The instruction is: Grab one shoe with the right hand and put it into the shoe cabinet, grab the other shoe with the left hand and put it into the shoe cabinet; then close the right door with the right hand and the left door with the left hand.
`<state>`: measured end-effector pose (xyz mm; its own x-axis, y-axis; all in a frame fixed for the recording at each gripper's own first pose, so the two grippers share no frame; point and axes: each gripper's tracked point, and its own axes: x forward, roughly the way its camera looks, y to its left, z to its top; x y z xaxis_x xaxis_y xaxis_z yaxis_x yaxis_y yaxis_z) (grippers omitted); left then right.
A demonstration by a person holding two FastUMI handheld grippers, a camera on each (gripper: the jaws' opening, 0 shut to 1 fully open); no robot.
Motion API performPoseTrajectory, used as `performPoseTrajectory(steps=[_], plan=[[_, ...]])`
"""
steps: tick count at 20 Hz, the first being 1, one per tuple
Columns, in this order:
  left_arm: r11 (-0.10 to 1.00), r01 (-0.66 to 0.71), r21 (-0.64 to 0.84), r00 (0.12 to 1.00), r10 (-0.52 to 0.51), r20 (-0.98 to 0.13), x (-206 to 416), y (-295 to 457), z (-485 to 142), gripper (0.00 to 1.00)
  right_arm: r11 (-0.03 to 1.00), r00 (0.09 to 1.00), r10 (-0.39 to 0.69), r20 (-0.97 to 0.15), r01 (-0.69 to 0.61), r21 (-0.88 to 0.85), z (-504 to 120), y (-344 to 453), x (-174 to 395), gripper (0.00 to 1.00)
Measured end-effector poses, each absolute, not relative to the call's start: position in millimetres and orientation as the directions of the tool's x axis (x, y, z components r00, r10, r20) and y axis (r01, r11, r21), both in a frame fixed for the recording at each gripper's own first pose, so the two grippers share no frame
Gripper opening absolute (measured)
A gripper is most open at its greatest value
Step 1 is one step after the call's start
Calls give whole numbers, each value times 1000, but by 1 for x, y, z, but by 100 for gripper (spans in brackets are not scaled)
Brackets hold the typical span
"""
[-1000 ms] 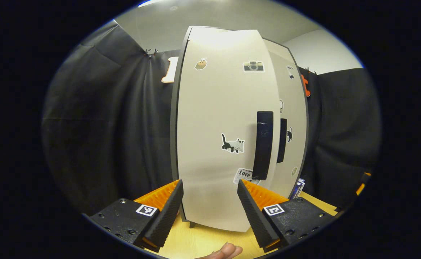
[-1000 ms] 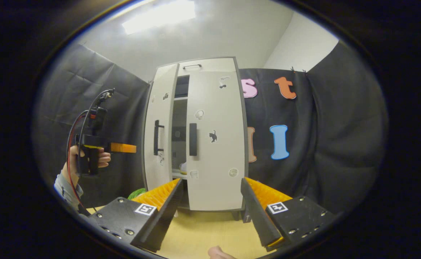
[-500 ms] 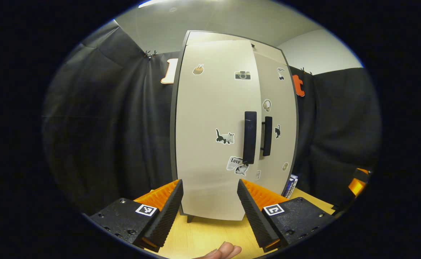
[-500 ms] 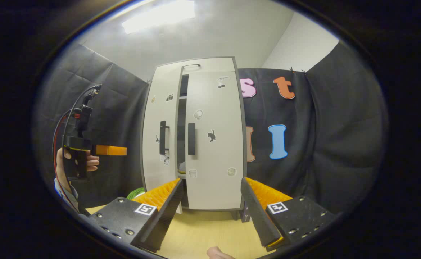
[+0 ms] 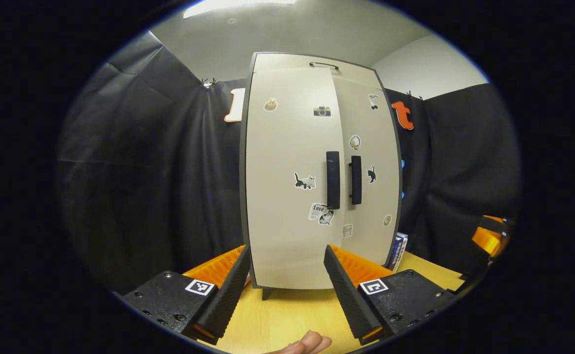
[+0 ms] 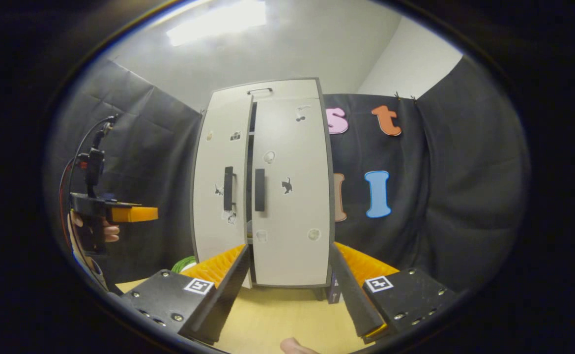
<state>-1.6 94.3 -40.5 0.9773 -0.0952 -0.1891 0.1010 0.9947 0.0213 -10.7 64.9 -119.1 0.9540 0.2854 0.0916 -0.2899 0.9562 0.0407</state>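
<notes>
The cabinet (image 5: 317,167) stood at frame centre on a pale wooden surface (image 5: 292,314), backed by black cloth walls, with a white wall and ceiling above. In the left gripper view the left door (image 5: 292,172) and right door (image 5: 371,172) looked nearly flush. In the right gripper view a thin dark gap remained between them, so the left door was not quite shut. Each door carried a black handle (image 5: 333,179) and small stickers. No shoes could be made out through the gap.

The left gripper (image 5: 287,280) showed at the bottom of its own view, fingers apart, holding nothing, short of the cabinet. It also appeared at the left edge of the right gripper view, held by a hand (image 6: 88,231), well apart from the cabinet. The right gripper (image 6: 290,290) sat low in its view, fingers apart and empty. A ceiling light (image 6: 216,22) glowed at upper left of that view. Something green (image 6: 184,264) lay at the cabinet's lower left.
</notes>
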Motion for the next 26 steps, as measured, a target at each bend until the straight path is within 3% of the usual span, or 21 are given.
performPoseTrajectory(steps=[9, 21, 23, 26], plan=[[992, 106, 67, 972, -89, -215, -30, 86, -58, 92, 954, 951, 298, 77, -299, -2, -124, 72, -17, 96], [995, 64, 77, 988, -53, -145, -44, 82, -39, 93, 948, 947, 317, 51, -317, -8, -123, 72, -13, 94], [995, 66, 71, 988, -56, -142, -45, 81, -39, 93, 949, 948, 314, 57, -314, -5, -121, 72, -13, 99], [995, 76, 59, 989, -67, -132, -46, 80, -39, 93, 949, 947, 315, 65, -315, 0, -119, 71, -13, 94]])
